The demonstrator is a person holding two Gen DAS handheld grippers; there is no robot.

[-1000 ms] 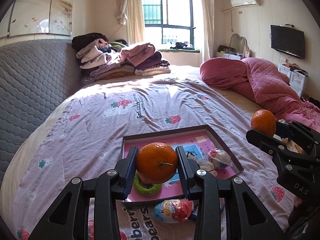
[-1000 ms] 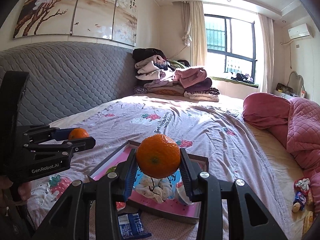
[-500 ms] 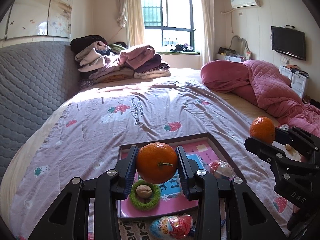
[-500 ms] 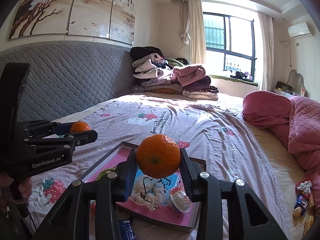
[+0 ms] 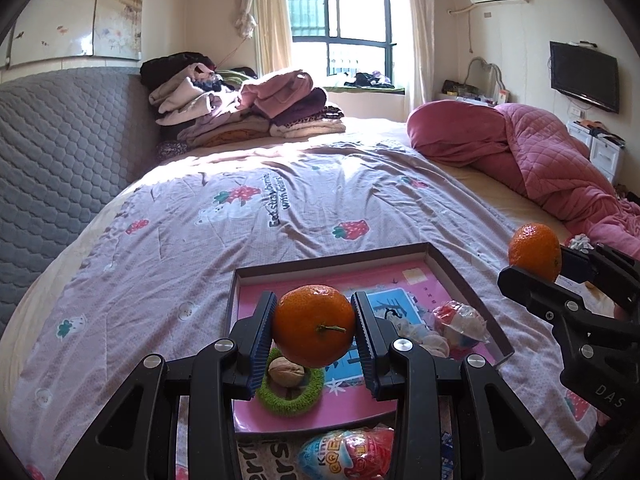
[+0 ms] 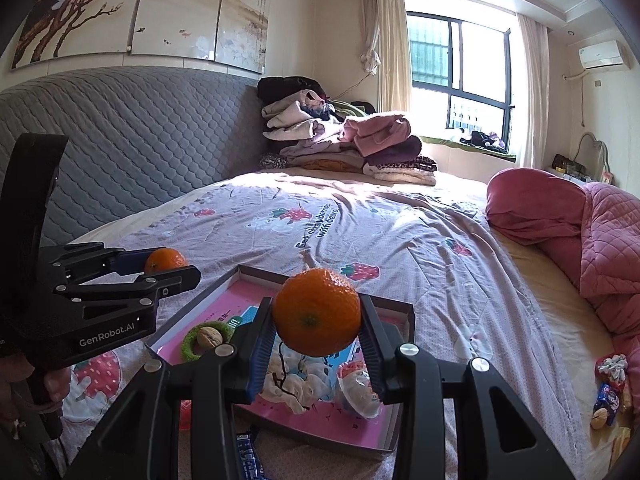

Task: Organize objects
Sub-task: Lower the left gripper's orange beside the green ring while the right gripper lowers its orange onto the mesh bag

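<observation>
A mandarin (image 5: 313, 326) is clamped in the left claw (image 5: 314, 334), another mandarin (image 6: 317, 317) in the right claw (image 6: 318, 330), both above the part-filled pink tray (image 5: 448, 266); neither is placed yet.

The round orange mandarin (image 5: 314, 331) is hiding part of the pink shallow cardboard tray (image 5: 440, 258). The bottom edge is cutting off the foil-wrapped chocolate egg (image 5: 346, 454). Small wrapped snacks (image 6: 608, 396) by the right edge are staying too small to identify.
</observation>
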